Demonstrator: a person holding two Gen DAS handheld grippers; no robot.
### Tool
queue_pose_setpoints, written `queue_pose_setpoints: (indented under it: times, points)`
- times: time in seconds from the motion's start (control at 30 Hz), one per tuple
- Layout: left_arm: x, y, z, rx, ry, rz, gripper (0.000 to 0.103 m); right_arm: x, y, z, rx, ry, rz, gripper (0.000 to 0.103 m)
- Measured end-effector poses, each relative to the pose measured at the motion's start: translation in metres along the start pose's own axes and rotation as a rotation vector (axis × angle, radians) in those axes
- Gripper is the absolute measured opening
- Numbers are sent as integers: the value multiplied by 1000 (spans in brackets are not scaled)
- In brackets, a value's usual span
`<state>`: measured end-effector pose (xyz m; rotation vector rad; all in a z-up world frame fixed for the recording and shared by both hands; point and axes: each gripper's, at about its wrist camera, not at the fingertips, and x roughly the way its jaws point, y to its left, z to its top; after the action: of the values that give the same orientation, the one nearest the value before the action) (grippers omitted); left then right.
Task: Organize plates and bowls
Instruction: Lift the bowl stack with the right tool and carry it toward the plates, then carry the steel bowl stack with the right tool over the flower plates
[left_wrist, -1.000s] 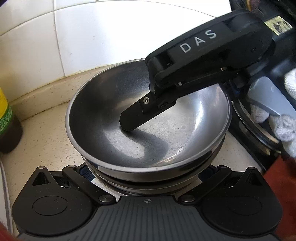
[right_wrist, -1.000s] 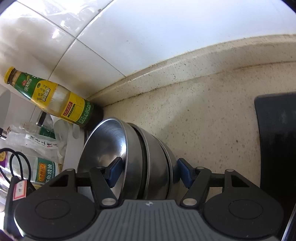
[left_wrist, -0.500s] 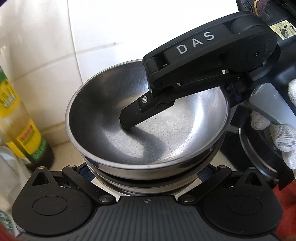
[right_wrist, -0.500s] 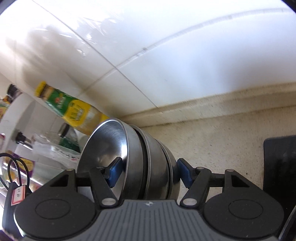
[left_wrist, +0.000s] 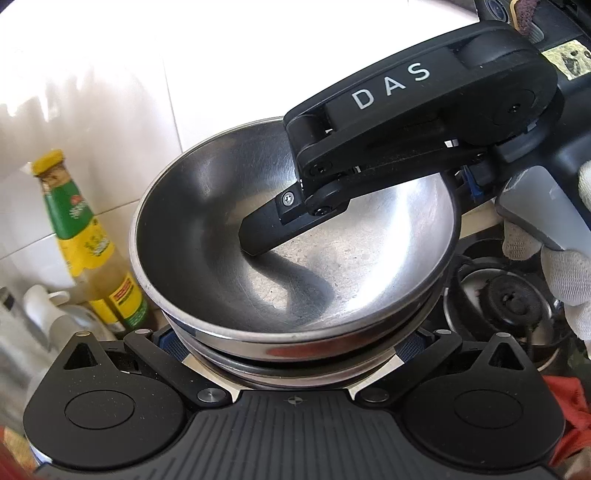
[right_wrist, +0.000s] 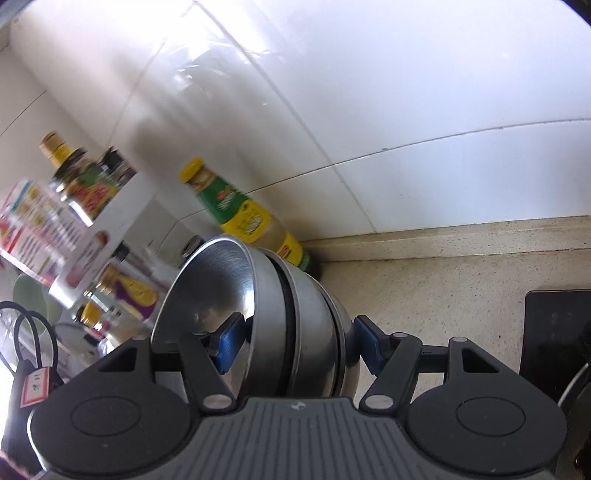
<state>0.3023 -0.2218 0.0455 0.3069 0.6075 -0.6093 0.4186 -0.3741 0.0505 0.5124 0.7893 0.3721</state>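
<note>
Bowls (left_wrist: 295, 258), nested steel, hang between both claws. The right claw (right_wrist: 299, 341) clamps the stack's wall at 3 o'clock in the left view, one pad inside, one outside. The left claw (left_wrist: 291, 347) sits at 6 o'clock, pads flanking the lower rims, apparently pressing. The stack is clear of the counter (right_wrist: 461, 280); a bottle (left_wrist: 88, 243) stands at 9 o'clock.

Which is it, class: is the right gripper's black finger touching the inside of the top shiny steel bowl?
Touching. The left wrist view shows the right gripper's finger resting on the top steel bowl's inner surface.
</note>
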Motion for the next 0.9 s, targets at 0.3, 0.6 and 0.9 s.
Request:
queue_pose_setpoints:
  times: [0.3, 0.6, 0.9]
  points:
    - [-36, -14, -16, -4, -25, 18, 103, -31, 36, -36, -22, -18, 5, 62]
    - [-63, -4, -46, 18, -33, -5, 103, -61, 78, -92, -6, -44, -16, 62]
    - [-107, -8, -79, 47, -44, -32, 103, -95, 108, -151, 15, -68, -36, 62]
